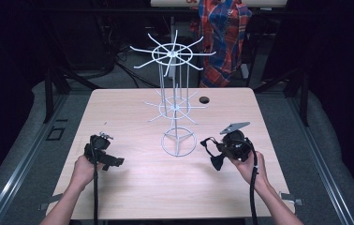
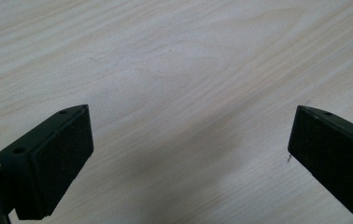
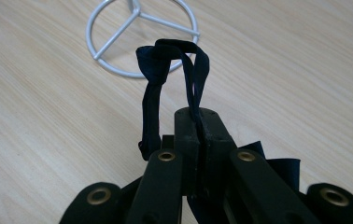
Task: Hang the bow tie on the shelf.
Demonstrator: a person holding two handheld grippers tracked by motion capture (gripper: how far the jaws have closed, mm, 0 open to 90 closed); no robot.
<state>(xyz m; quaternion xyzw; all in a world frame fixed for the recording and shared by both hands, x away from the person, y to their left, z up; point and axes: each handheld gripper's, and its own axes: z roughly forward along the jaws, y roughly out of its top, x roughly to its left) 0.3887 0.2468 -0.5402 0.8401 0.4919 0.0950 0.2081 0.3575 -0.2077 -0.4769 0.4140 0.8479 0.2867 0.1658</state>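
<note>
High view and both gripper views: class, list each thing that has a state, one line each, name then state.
Left gripper: open, nothing between its jaws, over the bare table.
Right gripper: shut on the dark ribbon loop.
White wire rack: upright, hooks bare.
Plaid shirt: hanging behind the table.

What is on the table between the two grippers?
In the high view, only bare wooden table lies between the left gripper and the right gripper, which holds a dark ribbon. The white wire rack stands farther back.
</note>
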